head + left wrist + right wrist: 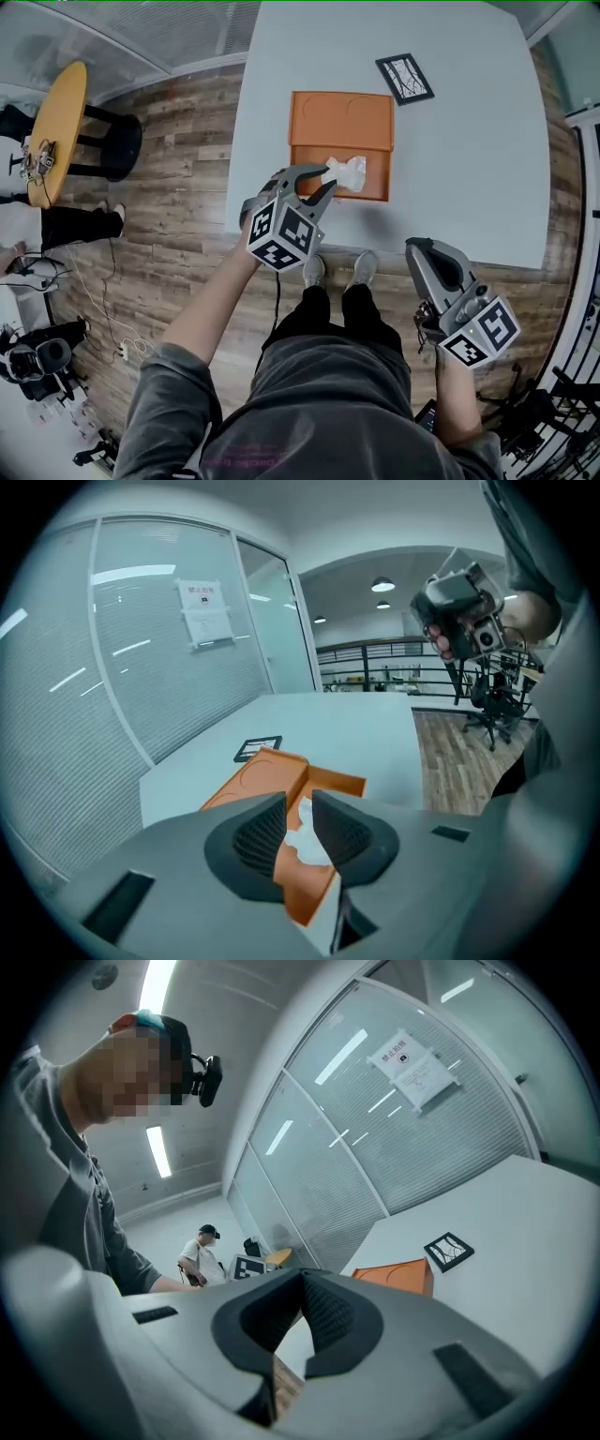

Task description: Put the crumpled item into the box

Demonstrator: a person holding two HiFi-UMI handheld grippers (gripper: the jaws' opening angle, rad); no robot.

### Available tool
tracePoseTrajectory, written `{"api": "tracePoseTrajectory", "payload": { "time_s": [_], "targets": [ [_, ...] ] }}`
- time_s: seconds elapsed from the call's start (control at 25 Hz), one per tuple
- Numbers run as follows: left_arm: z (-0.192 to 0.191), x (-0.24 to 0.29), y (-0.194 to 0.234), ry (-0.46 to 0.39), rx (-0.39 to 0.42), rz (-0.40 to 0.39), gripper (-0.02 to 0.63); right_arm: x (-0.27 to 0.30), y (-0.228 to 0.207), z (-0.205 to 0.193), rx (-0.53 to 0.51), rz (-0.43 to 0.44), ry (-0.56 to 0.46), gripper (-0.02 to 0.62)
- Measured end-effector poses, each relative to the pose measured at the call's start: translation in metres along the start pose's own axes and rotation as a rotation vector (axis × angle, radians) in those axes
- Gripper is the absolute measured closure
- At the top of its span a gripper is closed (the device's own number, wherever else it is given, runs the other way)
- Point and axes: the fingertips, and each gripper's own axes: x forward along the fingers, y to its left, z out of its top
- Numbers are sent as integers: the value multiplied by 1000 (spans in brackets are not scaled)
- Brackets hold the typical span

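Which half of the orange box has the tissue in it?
The near half, lower in the head view, holds the white crumpled tissue; the far half, with round embossed marks, holds nothing.

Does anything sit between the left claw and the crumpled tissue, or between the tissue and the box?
Nothing visible does. The crumpled tissue already lies inside the orange box. The left claw hangs over it, open, with a clear line to it.
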Motion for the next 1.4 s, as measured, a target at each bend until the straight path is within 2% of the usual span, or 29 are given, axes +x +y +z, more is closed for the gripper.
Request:
{"api": "tracePoseTrajectory", "payload": {
  "time_s": [0.36,0.64,1.4],
  "targets": [
    [48,-78,3,-208,-148,61,535,6,26,23,-64,10,-30,591],
    [89,-139,8,-370,-196,95,579,12,49,45,-131,15,-61,591],
    [118,-240,7,-583,-274,147,592,15,100,85,-262,37,-119,592]
  ]
}}
